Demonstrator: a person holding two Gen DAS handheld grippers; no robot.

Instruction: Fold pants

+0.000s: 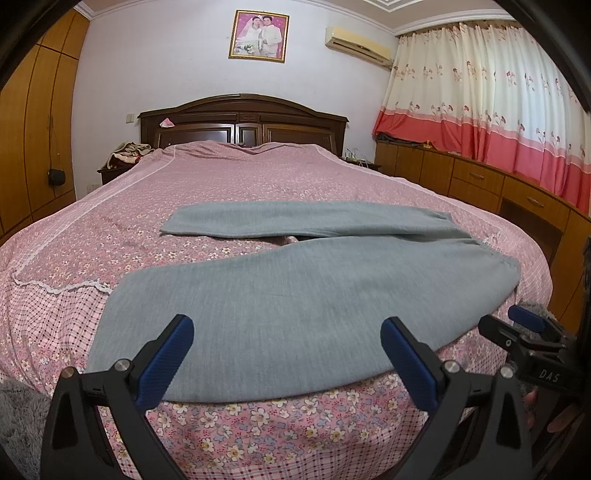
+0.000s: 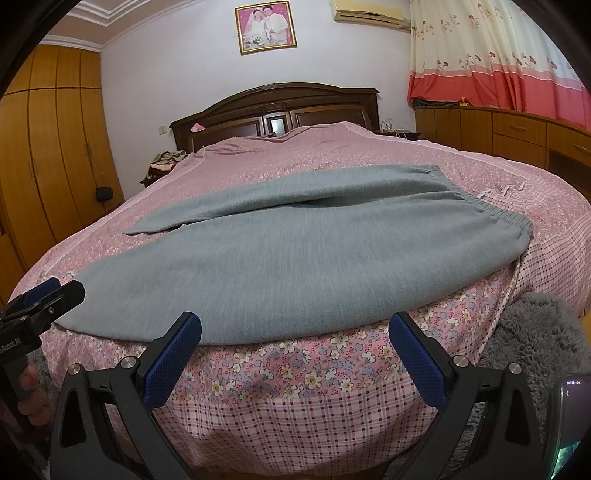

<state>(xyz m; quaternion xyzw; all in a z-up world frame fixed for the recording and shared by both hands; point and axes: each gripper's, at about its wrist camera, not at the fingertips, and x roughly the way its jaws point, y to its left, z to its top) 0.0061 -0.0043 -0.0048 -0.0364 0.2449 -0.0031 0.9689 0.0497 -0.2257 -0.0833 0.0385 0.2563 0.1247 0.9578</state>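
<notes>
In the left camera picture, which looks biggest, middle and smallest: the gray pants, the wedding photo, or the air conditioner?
1. Pants, biggest by far, though they lie nearest the camera.
2. Photo and air conditioner: they look about alike, so no ranking between them.

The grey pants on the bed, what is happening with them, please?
A person holds two grippers at the foot of the bed. The grey pants lie flat and unfolded, legs apart, waistband to the right. The left gripper and the right gripper are both open and hold nothing. Folding is not yet begun.
</notes>
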